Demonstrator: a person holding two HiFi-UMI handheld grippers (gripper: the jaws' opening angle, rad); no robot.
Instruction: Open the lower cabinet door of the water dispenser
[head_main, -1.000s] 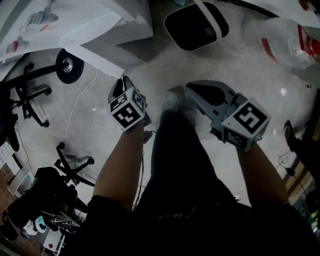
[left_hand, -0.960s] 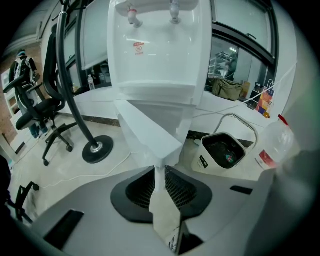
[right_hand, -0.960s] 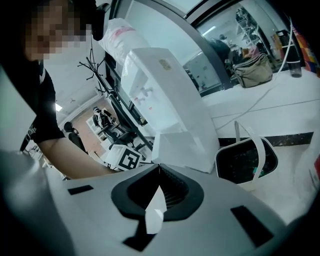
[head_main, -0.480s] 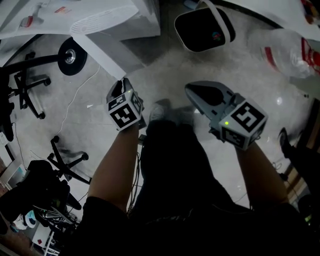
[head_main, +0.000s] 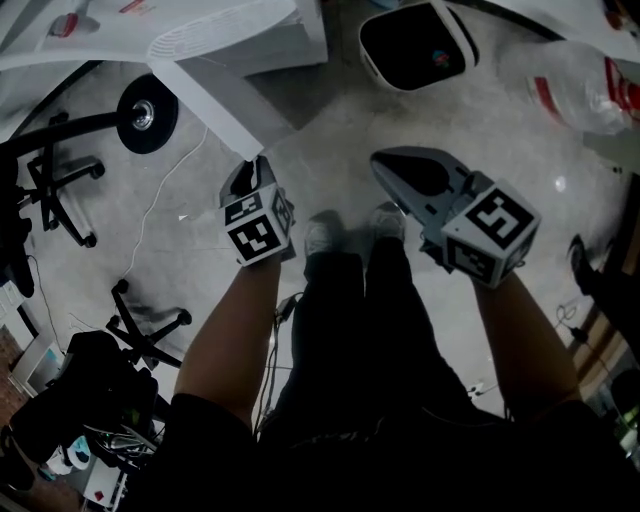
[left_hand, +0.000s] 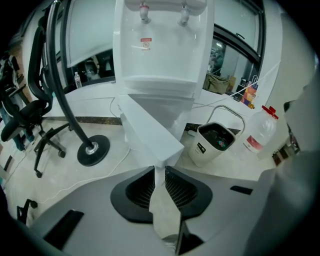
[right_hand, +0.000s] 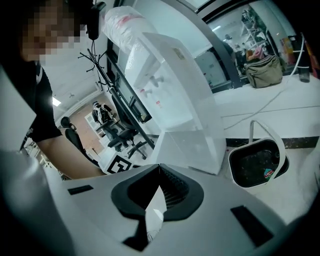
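Head view: two tools, one water dispenser, one bin and one bottle showed. The left tool met the free edge of the flat white lower cabinet door, which stood swung out from the white plastic water dispenser over the pale grey floor. The right tool hung apart from the door, beside the person's two shoes. A white bin with a black top and a clear water bottle with a red label lay beyond bare floor on the right; a round black stand base sat close on the door's left.

Left gripper view: the jaws were clamped on the door's thin edge. Two taps topped the dispenser, and the door angled out from the cabinet's left side.

Right gripper view: the jaws were together with nothing between them. The dispenser stood ahead, the bin just to its right.
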